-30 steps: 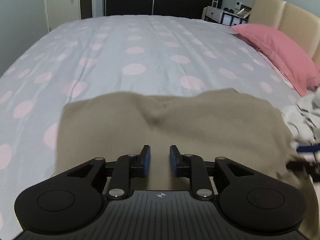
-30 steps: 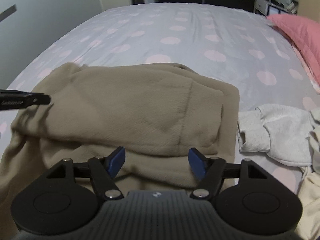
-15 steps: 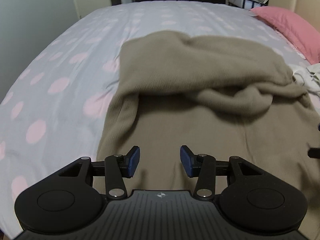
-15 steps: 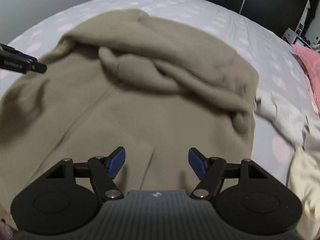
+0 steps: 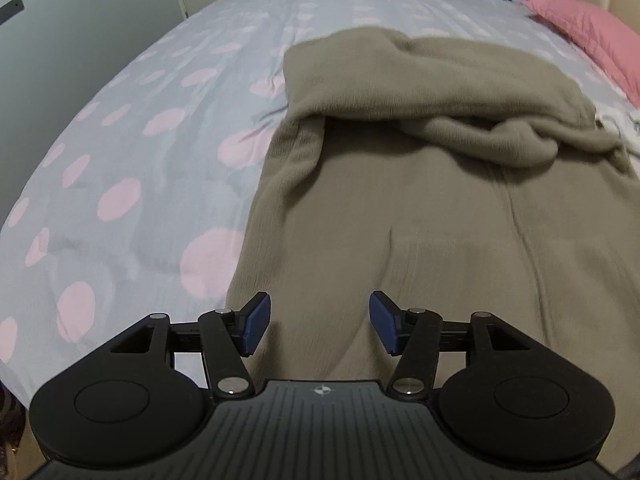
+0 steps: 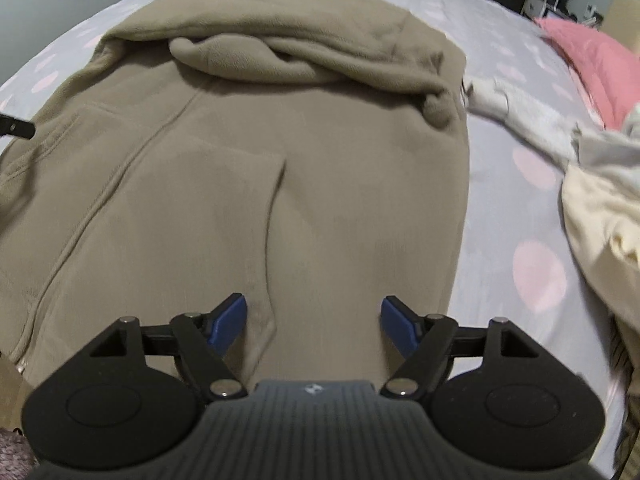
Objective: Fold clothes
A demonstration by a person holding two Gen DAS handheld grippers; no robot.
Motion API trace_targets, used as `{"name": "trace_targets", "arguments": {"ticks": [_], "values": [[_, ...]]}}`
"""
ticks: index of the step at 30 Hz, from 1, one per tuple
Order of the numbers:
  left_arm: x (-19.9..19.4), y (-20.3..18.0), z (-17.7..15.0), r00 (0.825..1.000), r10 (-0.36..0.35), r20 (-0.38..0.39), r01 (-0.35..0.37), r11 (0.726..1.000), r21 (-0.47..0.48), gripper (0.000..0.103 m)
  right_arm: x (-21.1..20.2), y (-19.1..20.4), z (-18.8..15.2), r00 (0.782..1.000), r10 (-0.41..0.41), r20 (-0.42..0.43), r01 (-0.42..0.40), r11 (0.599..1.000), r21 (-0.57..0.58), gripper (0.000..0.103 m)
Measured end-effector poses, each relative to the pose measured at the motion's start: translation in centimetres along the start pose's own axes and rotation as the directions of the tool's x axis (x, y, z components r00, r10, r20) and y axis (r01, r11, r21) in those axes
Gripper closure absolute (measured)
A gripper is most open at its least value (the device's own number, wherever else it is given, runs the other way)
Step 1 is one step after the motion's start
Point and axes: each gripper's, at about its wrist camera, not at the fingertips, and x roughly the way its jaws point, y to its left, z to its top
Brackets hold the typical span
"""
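Observation:
A taupe fleece jacket lies flat on the bed, its far end folded back toward me in a thick roll. In the right wrist view the jacket shows a zip seam and a pocket. My left gripper is open and empty above the jacket's near left part. My right gripper is open and empty above its near right part. The tip of the left gripper shows at the left edge of the right wrist view.
The bed has a grey cover with pink dots. A pink pillow lies at the far right. A pile of white and cream clothes lies right of the jacket. A wall and dark wardrobe stand beyond.
The left gripper let go of the folded-over end and opened wider. Both grippers drew back toward the jacket's near end. The folded part now lies on the jacket.

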Motion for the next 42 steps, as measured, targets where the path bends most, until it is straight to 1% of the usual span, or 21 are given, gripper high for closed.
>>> {"name": "trace_targets", "arguments": {"ticks": [4,6,9,11,15,18,20,23,25,27,28,29,30,31,33,34,36,38,41,42], "values": [[0.7,0.9,-1.1,0.996,0.012,-0.086,-0.015,0.999,-0.032,0.049,0.5,-0.3,-0.7,0.999,0.025,-0.047,-0.024,0.999,0.024,0.024],[1.0,1.3,-1.7,0.992,0.008,-0.123,-0.015,0.998,-0.055,0.046,0.0,-0.4,-1.0,0.999,0.008,-0.035,-0.007,0.999,0.036,0.024],[1.4,2.1,-2.3,0.987,-0.024,-0.157,0.006,0.994,-0.111,0.043,-0.6,-0.5,-1.4,1.000,-0.017,-0.018,0.018,0.998,0.055,0.021],[1.6,2.3,-2.6,0.985,-0.035,-0.172,0.013,0.991,-0.129,0.043,-1.0,-0.9,-1.7,0.999,-0.042,-0.015,0.044,0.996,0.082,0.019],[1.9,1.8,-2.8,0.983,-0.029,-0.182,0.010,0.995,-0.103,0.039,-0.9,-2.6,-2.3,0.996,-0.086,-0.029,0.089,0.986,0.141,0.017],[2.3,1.4,-3.0,0.981,-0.024,-0.191,0.008,0.996,-0.084,0.037,0.2,-4.5,-3.2,0.996,-0.044,-0.075,0.061,0.971,0.233,0.017],[2.6,1.3,-3.0,0.980,-0.025,-0.199,0.009,0.997,-0.081,0.036,0.7,-5.8,-4.0,0.997,0.028,-0.079,0.000,0.941,0.338,0.015],[2.8,1.6,-3.2,0.979,-0.040,-0.198,0.022,0.996,-0.092,0.035,0.6,-6.2,-4.3,0.996,0.056,-0.067,-0.029,0.934,0.355,0.015],[2.9,2.1,-3.4,0.980,-0.060,-0.192,0.040,0.994,-0.106,0.035,0.5,-6.0,-4.5,0.996,0.066,-0.067,-0.039,0.937,0.347,0.019],[2.8,2.6,-3.5,0.979,-0.082,-0.188,0.060,0.990,-0.124,0.036,0.3,-5.9,-4.5,0.994,0.085,-0.064,-0.058,0.935,0.351,0.033],[2.7,2.7,-3.6,0.979,-0.090,-0.185,0.066,0.989,-0.130,0.037,0.2,-5.9,-4.5,0.993,0.098,-0.059,-0.071,0.932,0.356,0.037],[2.6,2.9,-3.7,0.979,-0.095,-0.181,0.071,0.988,-0.135,0.038,0.0,-5.9,-4.5,0.993,0.104,-0.055,-0.078,0.931,0.356,0.045],[2.4,3.0,-3.7,0.980,-0.098,-0.174,0.074,0.988,-0.139,0.038,-0.2,-5.8,-4.5,0.993,0.110,-0.052,-0.085,0.931,0.355,0.050],[2.2,3.2,-3.8,0.981,-0.101,-0.166,0.078,0.987,-0.142,0.040,-0.2,-5.7,-4.4,0.992,0.114,-0.050,-0.089,0.931,0.355,0.051],[1.8,3.8,-4.0,0.983,-0.107,-0.148,0.083,0.983,-0.161,0.040,-0.4,-5.6,-4.3,0.992,0.113,-0.049,-0.089,0.932,0.350,0.060],[1.7,4.1,-4.0,0.984,-0.108,-0.139,0.084,0.982,-0.172,0.040,-0.4,-5.4,-4.2,0.993,0.110,-0.050,-0.086,0.936,0.341,0.060],[1.0,4.7,-4.2,0.990,-0.087,-0.115,0.065,0.981,-0.181,0.040,-0.5,-5.1,-4.0,0.993,0.103,-0.053,-0.081,0.944,0.321,0.061],[0.3,5.2,-4.2,0.996,-0.039,-0.082,0.023,0.983,-0.184,0.040,-0.4,-4.7,-3.9,0.994,0.087,-0.058,-0.066,0.953,0.297,0.061],[0.5,6.3,-4.3,0.995,-0.018,-0.102,-0.006,0.973,-0.231,0.040,-0.3,-4.4,-3.8,0.995,0.077,-0.064,-0.056,0.959,0.277,0.059],[0.9,6.6,-4.4,0.992,-0.033,-0.122,0.001,0.967,-0.254,0.040,-0.2,-4.4,-3.8,0.995,0.076,-0.065,-0.055,0.961,0.273,0.059]]}}
